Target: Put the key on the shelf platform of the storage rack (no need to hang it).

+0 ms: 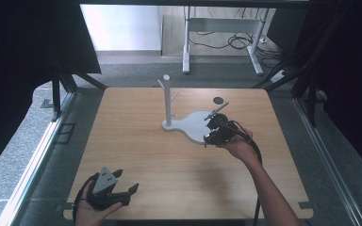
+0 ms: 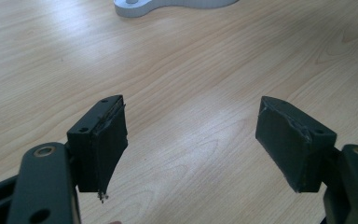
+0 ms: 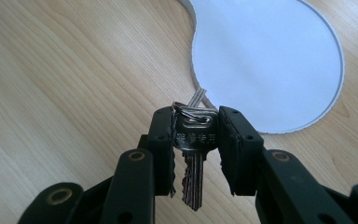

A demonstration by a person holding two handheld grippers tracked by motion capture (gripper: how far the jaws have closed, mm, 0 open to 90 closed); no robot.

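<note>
A silver key [image 3: 195,154] on a ring hangs blade-down between the jaws of my right gripper [image 3: 196,140], which is shut on its head. That right gripper [image 1: 215,130] hovers over the near right edge of the white stand base [image 1: 195,125], whose round plate [image 3: 270,60] lies just beyond the jaws. A white post with pegs [image 1: 168,96] rises from the base's left end. My left gripper [image 1: 122,190] rests low near the table's front left edge, open, with bare wood between its jaws [image 2: 191,144].
The wooden table [image 1: 136,141] has a small dark round mark [image 1: 218,100] at the back right. A tip of the white base [image 2: 135,7] shows far ahead of the left gripper. Black curtains and frame rails flank the table.
</note>
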